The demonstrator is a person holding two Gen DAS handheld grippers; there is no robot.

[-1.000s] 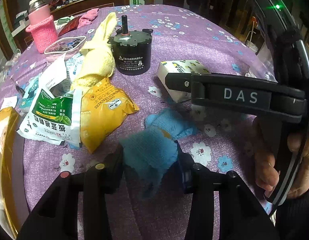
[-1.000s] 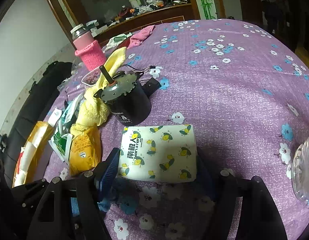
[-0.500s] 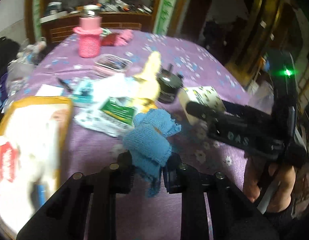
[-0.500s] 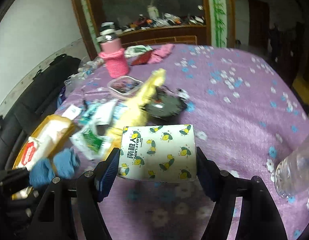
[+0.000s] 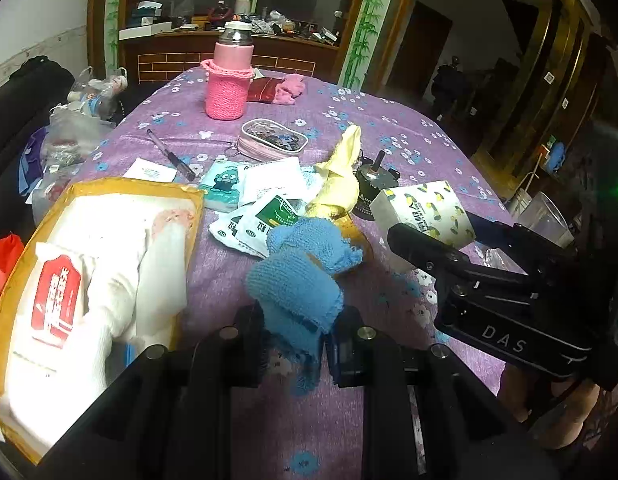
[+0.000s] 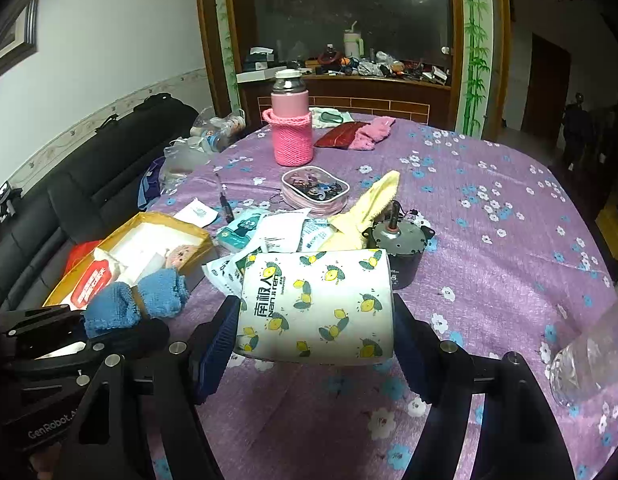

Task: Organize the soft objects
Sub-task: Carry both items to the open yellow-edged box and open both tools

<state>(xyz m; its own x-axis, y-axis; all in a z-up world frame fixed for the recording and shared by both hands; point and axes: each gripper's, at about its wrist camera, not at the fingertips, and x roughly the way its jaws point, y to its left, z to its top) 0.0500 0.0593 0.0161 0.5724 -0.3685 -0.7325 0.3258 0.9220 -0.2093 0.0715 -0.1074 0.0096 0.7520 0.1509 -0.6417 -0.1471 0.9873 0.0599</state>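
Observation:
A blue knitted cloth (image 5: 297, 280) hangs above the purple flowered tablecloth (image 5: 389, 128), and my left gripper (image 5: 295, 332) is shut on its lower part. From the right wrist view the same blue cloth (image 6: 137, 300) sticks up out of the left gripper (image 6: 109, 328) at the lower left. My right gripper (image 6: 313, 320) is shut on a white tissue pack (image 6: 315, 304) with lemon prints, held off the table. A yellow towel (image 5: 341, 176) lies mid-table, and a pink cloth (image 5: 289, 88) lies at the far side.
An open yellow box (image 5: 133, 186) with white packs in it sits at the left edge. A black motor (image 5: 373, 188), sachets (image 5: 265, 216), a pouch (image 5: 273, 142), a pen (image 5: 171, 154) and a pink-sleeved bottle (image 5: 229, 88) crowd the middle. A clear jar (image 6: 589, 360) stands right.
Both grippers have risen and swung left with their loads. The blue cloth came up off the table. The tissue pack stays clamped in the right gripper.

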